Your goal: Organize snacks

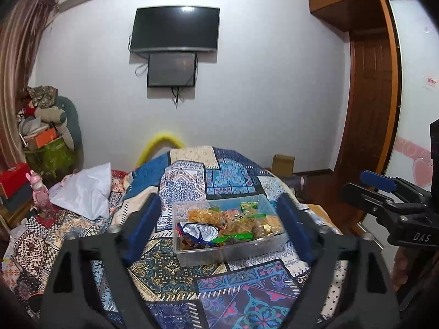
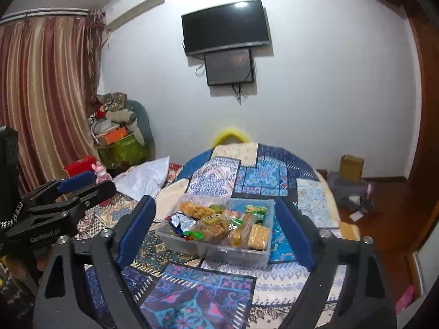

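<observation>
Ahead of me a clear plastic box [image 1: 255, 249] sits flat on the patterned bedspread [image 1: 247, 296], heaped with wrapped snacks [image 1: 233, 223].

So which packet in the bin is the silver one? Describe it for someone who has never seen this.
Start at the patchwork bedspread, then the clear plastic bin on it. The silver foil packet lies at the bin's near-left end, crumpled, with blue edges; its neighbours are clear bags of orange-brown snacks and green wrappers.
</observation>
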A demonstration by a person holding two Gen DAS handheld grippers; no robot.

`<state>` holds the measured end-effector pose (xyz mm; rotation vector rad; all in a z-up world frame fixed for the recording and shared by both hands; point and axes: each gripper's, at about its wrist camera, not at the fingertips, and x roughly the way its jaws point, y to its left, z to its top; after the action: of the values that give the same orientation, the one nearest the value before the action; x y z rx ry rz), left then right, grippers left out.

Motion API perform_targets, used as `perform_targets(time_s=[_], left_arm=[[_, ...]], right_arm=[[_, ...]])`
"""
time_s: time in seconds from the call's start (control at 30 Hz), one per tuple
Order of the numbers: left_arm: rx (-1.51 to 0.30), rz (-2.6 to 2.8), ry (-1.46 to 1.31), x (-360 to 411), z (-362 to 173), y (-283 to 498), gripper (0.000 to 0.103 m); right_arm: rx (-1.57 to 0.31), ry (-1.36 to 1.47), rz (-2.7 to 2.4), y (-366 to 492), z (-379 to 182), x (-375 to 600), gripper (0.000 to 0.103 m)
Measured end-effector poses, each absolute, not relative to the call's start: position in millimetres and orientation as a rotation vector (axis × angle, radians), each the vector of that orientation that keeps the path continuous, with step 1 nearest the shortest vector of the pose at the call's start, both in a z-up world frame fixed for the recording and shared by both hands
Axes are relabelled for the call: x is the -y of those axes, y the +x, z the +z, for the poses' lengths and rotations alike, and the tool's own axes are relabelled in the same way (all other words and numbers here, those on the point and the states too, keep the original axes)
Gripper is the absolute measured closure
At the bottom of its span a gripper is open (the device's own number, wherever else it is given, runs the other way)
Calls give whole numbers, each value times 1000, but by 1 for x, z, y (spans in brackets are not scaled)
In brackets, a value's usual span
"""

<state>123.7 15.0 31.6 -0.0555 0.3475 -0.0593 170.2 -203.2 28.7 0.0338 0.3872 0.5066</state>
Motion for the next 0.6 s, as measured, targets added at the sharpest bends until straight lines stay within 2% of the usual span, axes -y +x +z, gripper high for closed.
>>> perform_targets(time_s=[0.1, 0.27, 0.6], left_arm=[[-328, -54, -47, -13, 33, 108, 6], [-322, -67, -47, -9, 34, 96, 5], [-316, -67, -46, -5, 34, 90, 2]], right_arm=[[-379, 31, 508, 163, 30, 204, 9], [-364, 28, 498, 155, 28, 203, 1], [-360, 30, 495, 145, 25, 207, 0]])
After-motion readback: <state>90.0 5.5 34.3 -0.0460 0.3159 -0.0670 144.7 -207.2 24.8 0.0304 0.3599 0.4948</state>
